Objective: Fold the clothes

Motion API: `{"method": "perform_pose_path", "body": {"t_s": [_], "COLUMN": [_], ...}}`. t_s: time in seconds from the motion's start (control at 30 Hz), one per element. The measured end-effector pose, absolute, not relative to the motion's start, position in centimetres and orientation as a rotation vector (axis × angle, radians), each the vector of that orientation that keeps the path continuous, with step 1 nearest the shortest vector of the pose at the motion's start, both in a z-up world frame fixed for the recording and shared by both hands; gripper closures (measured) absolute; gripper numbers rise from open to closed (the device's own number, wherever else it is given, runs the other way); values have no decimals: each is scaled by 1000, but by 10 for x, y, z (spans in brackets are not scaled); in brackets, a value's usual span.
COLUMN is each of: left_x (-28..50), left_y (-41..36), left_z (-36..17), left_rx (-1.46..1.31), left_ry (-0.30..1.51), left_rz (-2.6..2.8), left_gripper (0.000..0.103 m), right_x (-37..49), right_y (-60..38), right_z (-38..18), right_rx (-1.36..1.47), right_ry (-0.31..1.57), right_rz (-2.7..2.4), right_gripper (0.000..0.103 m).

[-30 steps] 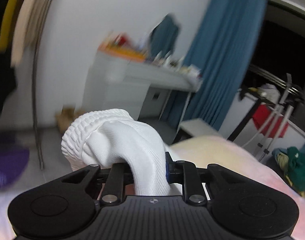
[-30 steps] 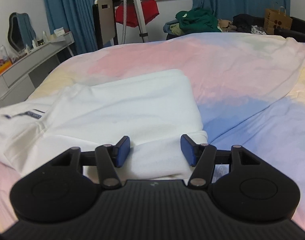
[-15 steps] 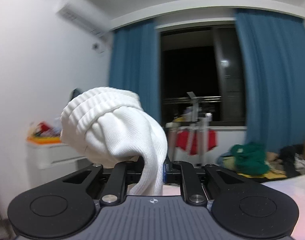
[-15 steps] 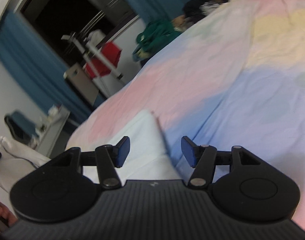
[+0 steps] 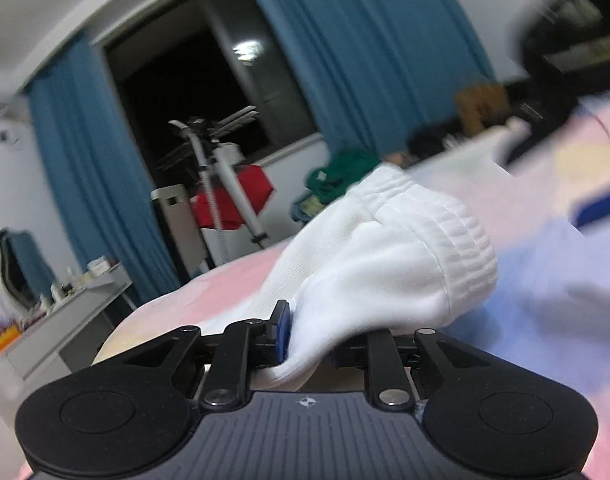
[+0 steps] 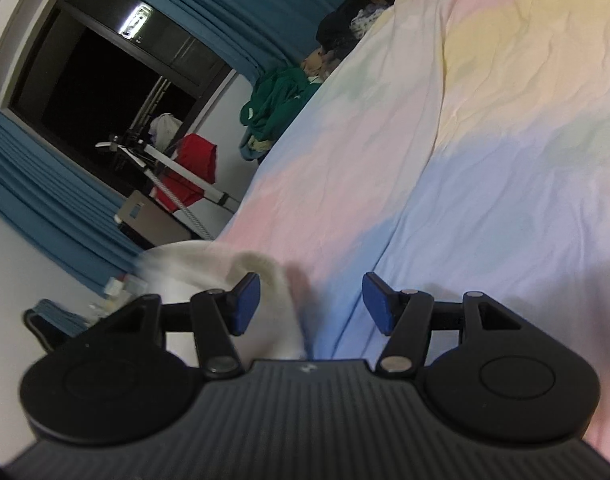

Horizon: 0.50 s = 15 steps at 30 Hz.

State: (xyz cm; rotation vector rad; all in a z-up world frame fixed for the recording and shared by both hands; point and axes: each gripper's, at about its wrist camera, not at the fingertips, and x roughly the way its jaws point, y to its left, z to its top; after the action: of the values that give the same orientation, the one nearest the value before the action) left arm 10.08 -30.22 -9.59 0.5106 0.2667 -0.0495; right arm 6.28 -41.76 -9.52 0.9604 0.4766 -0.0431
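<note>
Left gripper [image 5: 305, 334] still clamps white cuff [image 5: 405, 256], now swung over bedsheet [image 5: 545, 280].

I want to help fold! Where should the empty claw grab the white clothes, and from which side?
Probably the smooth white cloth just left of the open right claw, coming in sideways from the right, low over the bedsheet. Its rounded edge faces that claw. It is blurred, though, so this is a guess. The left claw already pinches the cloth behind the thick ribbed cuff.
</note>
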Motion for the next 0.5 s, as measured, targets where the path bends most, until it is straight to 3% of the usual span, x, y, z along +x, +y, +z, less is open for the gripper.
{"method": "perform_pose_path", "body": {"t_s": [0.1,0.17,0.2,0.23,0.37,0.5], "left_x": [93,85,81,77,60,45], "left_y": [-297,-274,-262,-251,-205,-159], "left_z": [-98,-99,-100,-100,-103,-108], "left_rx": [570,605,623,641,712,738], "left_ry": [270,276,280,283,296,313], "left_rz": [-69,-82,-88,-95,-121,-70], "left_gripper": [77,56,40,33,24,19], "right_x": [67,70,72,74,83,89], "right_y": [-419,-418,-417,-415,-408,-397], "right_z": [-98,-101,-103,-105,-114,-122], "right_rx": [1014,1055,1076,1095,1153,1191], "right_ry": [465,469,474,482,542,602], "right_rz": [16,64,90,113,189,212], "right_gripper": [43,43,43,43,42,27]}}
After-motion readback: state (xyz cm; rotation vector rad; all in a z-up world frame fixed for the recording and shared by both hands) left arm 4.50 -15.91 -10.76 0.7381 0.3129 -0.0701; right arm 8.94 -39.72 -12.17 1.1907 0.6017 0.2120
